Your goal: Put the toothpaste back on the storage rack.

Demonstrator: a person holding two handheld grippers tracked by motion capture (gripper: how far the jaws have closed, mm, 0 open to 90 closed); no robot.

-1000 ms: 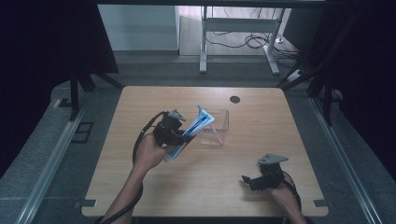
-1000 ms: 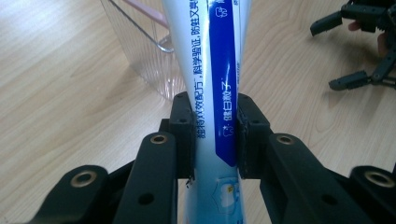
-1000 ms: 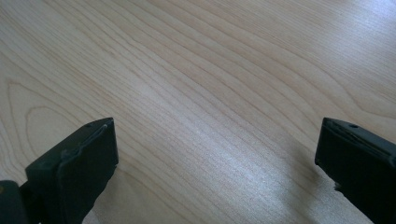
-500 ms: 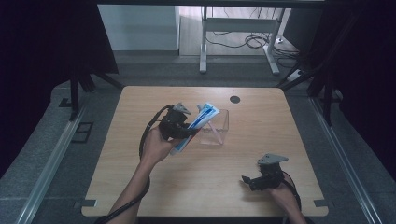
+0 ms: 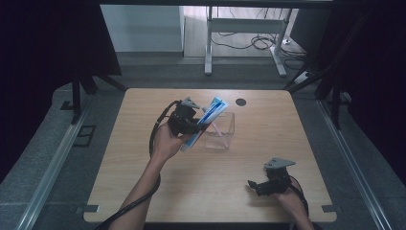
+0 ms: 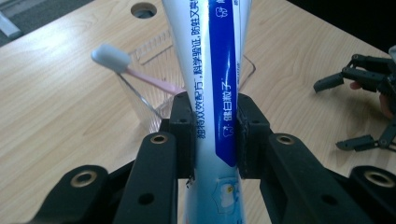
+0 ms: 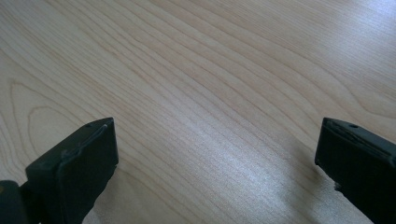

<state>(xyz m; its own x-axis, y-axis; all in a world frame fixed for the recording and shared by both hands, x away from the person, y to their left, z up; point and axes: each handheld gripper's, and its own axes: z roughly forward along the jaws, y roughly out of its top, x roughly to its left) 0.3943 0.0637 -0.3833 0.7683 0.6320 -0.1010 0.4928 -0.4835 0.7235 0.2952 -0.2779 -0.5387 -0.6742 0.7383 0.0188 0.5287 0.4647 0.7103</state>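
Note:
My left gripper (image 5: 198,125) (image 6: 215,135) is shut on a blue and white toothpaste tube (image 5: 206,119) (image 6: 218,79). It holds the tube tilted in the air, just left of a clear plastic cup (image 5: 221,132) (image 6: 154,70) near the table's middle. A pink toothbrush (image 6: 140,70) with a white head leans in that cup. My right gripper (image 5: 256,187) (image 7: 217,158) rests low over the wood near the front right, open, with nothing between its jaws.
The wooden table (image 5: 143,191) has a round cable hole (image 5: 241,102) at the back. Dark curtains hang at both sides. A white desk frame (image 5: 239,28) and cables stand on the floor behind the table.
My left gripper has carried the toothpaste tube up and a little toward the cup, tilting the tube's top end over the rim. The right gripper has stayed put.

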